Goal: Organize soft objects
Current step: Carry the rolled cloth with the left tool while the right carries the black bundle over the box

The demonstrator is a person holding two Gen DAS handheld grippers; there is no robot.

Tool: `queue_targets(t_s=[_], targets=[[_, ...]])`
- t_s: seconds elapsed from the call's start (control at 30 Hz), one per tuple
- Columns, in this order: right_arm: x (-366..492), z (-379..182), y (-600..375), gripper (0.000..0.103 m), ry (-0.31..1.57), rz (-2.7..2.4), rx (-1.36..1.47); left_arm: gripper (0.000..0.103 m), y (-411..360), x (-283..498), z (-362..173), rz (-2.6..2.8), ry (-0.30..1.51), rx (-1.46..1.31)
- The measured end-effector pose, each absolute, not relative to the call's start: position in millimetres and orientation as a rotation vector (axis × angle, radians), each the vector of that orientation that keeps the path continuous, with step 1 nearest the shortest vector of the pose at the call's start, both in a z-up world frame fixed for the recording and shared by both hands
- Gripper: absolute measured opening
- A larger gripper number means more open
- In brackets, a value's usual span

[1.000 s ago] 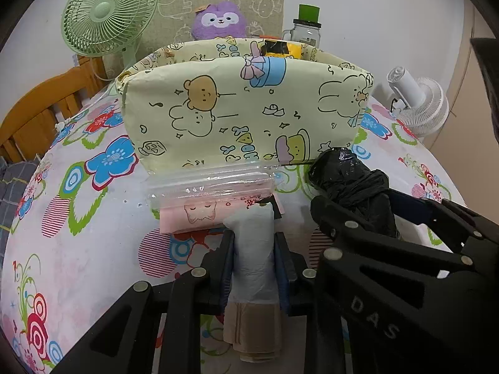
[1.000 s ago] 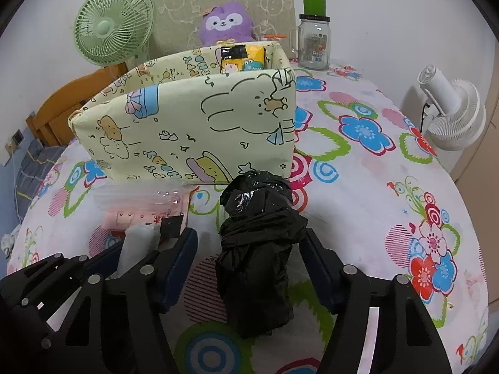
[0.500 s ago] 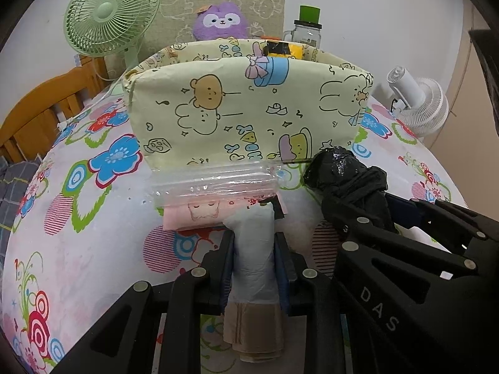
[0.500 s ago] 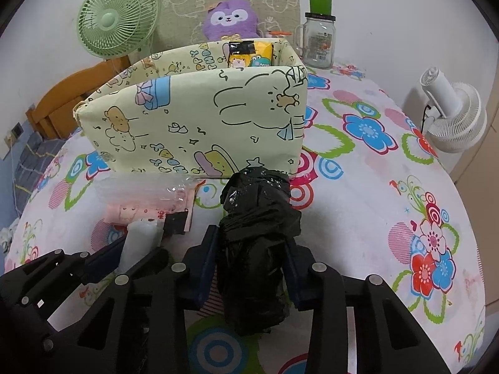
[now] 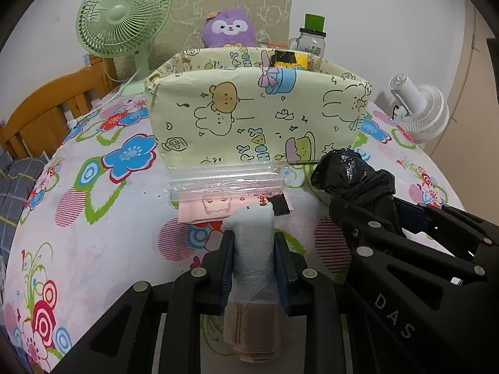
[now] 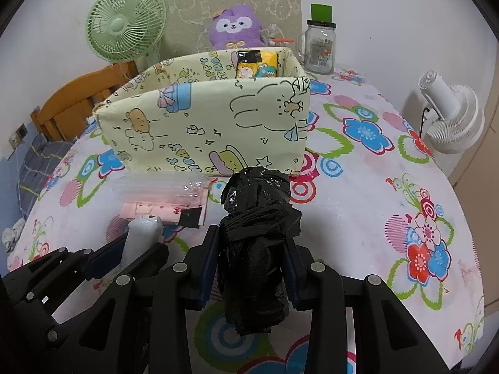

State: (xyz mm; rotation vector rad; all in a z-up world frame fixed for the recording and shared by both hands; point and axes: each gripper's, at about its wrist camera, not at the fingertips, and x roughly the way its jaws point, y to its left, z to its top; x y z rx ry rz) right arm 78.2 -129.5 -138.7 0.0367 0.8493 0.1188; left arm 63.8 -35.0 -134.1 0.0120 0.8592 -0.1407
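Left gripper clamped on pale grey roll, roll lying lengthwise between the pads, tip sticking out toward 12 o'clock. Right gripper just closed onto black plastic bundle, pads pressing both sides, bundle's knotted end poking out toward 12. Both held low over floral tablecloth. Cartoon-print fabric box at 12 o'clock of both grippers, clear zip pouch flat between box and left gripper

Plain white wall at the back, round worktop in a flowery white tablecloth, orange wooden slatted bed frame off left, beige cardboard panel leaning against the wall.
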Motion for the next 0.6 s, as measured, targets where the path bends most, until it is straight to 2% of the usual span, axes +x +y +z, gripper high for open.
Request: queue_targets(t_s=[0.6], targets=[[55,-109,-128,0.04,0.782,0.124,0.041,0.024,-33,43,-105,-0.138,0.788,0.019]])
